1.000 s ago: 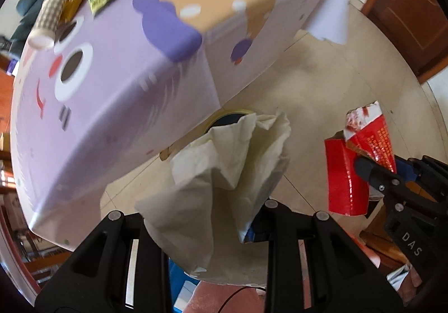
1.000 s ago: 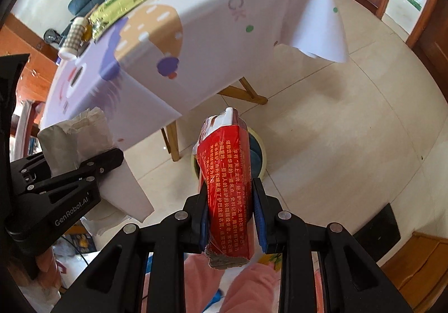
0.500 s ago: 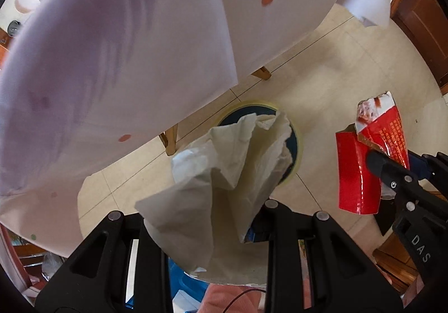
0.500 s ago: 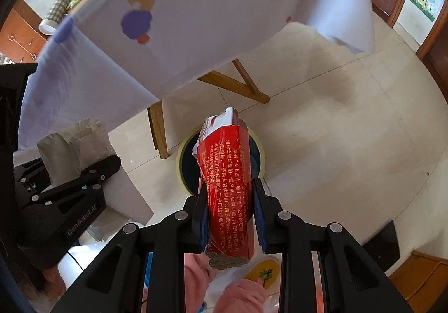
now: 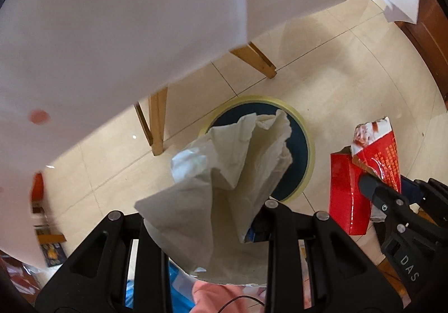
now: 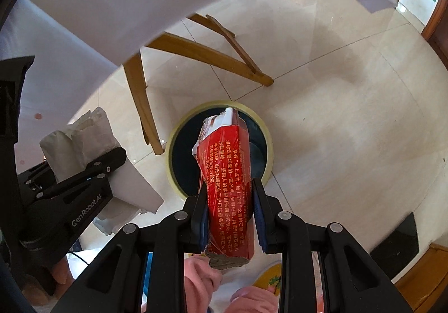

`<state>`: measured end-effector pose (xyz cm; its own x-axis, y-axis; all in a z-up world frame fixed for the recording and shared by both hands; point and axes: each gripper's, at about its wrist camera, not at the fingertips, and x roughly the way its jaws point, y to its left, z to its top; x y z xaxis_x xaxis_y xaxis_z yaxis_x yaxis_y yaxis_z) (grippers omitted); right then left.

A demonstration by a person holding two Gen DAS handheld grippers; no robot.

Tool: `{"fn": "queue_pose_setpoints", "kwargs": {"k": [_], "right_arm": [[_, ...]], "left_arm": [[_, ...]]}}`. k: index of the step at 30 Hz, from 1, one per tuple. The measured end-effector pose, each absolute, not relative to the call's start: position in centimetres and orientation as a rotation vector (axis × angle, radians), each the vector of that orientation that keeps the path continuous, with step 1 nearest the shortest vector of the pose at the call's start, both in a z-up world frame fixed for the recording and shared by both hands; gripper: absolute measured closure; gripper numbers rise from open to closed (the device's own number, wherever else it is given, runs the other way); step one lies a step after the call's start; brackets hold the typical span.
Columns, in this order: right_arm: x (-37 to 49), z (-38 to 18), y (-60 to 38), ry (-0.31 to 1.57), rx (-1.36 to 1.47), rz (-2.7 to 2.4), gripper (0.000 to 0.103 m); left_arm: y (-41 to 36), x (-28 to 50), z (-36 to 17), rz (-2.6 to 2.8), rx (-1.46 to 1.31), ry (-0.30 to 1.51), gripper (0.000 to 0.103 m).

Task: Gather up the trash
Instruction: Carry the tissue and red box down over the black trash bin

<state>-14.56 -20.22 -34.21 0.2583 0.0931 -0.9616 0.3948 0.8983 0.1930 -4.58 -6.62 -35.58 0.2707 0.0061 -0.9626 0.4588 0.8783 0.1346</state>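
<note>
Both loads (image 5: 224, 173) now nearer bin (image 6: 179, 128)

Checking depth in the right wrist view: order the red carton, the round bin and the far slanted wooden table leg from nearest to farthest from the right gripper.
1. Red printed carton, clamped in the right gripper.
2. Round yellow-rimmed dark bin, on the floor directly beyond the carton.
3. Slanted wooden table leg, past the bin, under the tablecloth.

Daylight is bright and even. Soft shadows and pale sheen lie on the floor tiles (image 6: 336, 122). The tablecloth (image 5: 112, 33) is motion-blurred in the left view. Fisheye bending curves straight lines; black vignetting rims both frames. Centres stay sharp.
</note>
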Motion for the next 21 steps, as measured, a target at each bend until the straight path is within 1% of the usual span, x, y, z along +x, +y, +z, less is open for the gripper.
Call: {"fn": "queue_pose_setpoints", "kwargs": {"k": [6, 12, 14, 17, 20, 21], "right_arm": [[-13.9, -38.2, -20.3, 1.323, 0.452, -0.200, 0.077], [-12.6, -41.7, -20.5, 1.336, 0.440, -0.183, 0.077], [-12.3, -42.5, -20.6, 1.340, 0.436, -0.178, 0.076], [-11.4, -43.9, -20.6, 1.342, 0.427, -0.168, 0.076], [-10.8, -44.5, -20.9, 1.339, 0.413, -0.150, 0.075], [-10.5, -44.7, -20.8, 1.339, 0.407, -0.143, 0.075]], "left_arm": [[-6.2, -2.9, -39.0, -0.316, 0.406, 1.299, 0.078], [-8.1, -2.1, -41.1, -0.356, 0.407, 1.258, 0.078], [-8.4, -1.7, -41.8, -0.368, 0.416, 1.245, 0.076], [-8.5, -1.4, -42.6, -0.385, 0.430, 1.240, 0.071], [-8.2, -1.0, -43.5, -0.387, 0.439, 1.239, 0.056], [-8.0, -0.8, -43.8, -0.388, 0.436, 1.238, 0.048]]}}
